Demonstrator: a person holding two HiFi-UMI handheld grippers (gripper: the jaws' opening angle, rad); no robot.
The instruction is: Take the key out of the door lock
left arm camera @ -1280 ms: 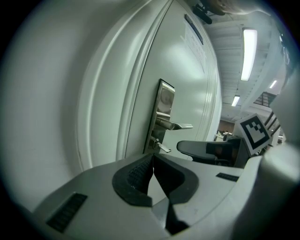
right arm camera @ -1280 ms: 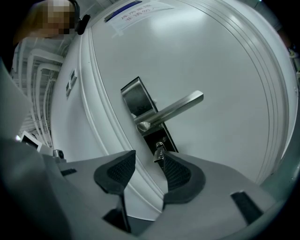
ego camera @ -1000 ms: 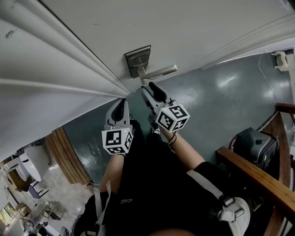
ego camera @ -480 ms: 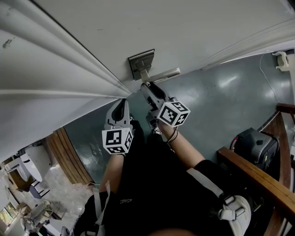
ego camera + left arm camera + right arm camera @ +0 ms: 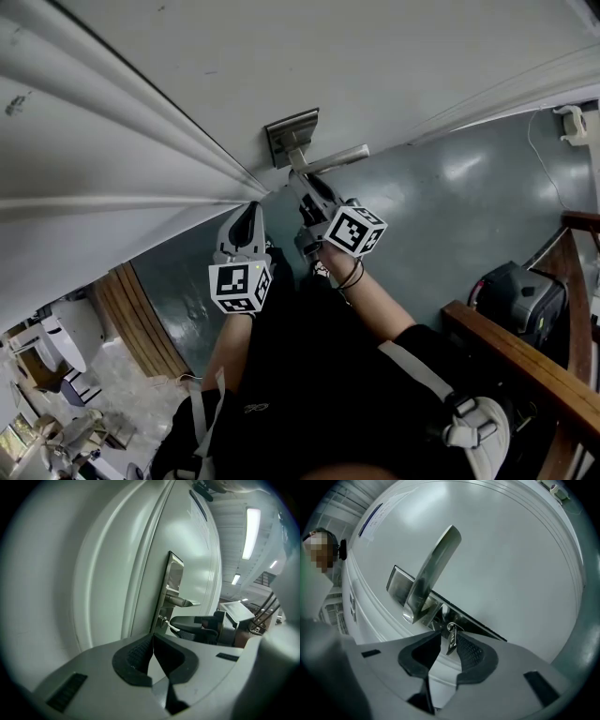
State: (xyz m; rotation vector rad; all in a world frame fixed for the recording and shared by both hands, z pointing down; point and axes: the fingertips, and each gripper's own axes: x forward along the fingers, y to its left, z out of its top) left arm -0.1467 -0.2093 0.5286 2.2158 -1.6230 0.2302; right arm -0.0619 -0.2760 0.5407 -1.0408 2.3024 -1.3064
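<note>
We stand at the white door point(image 5: 394, 66), the largest thing in every view. On it sits the steel lock plate point(image 5: 289, 133), with its lever handle point(image 5: 339, 157) jutting out to the side.

Just under that handle the right gripper point(image 5: 300, 180) is up against the plate. The left gripper point(image 5: 250, 210) hangs back from the door beside it, its jaws pressed together on nothing.

Smallest is the key point(image 5: 451, 642), seated in the lock below the lever with its bow and ring sticking out towards us. The right jaws have just been closing and now stand part open with the bow between them. One pad point(image 5: 468, 651) lies against it or just beside it. A sliver of gap shows on the other side, so we judge the grip not yet made.

To do this well, we should:
- finish the squeeze so both pads bear flat on the bow, not on the loose ring;
- check that the blade sits in the position where the cylinder releases it;
- draw straight back along the key's own line, without twisting or levering, which could bind it or knock the handle above.
</note>
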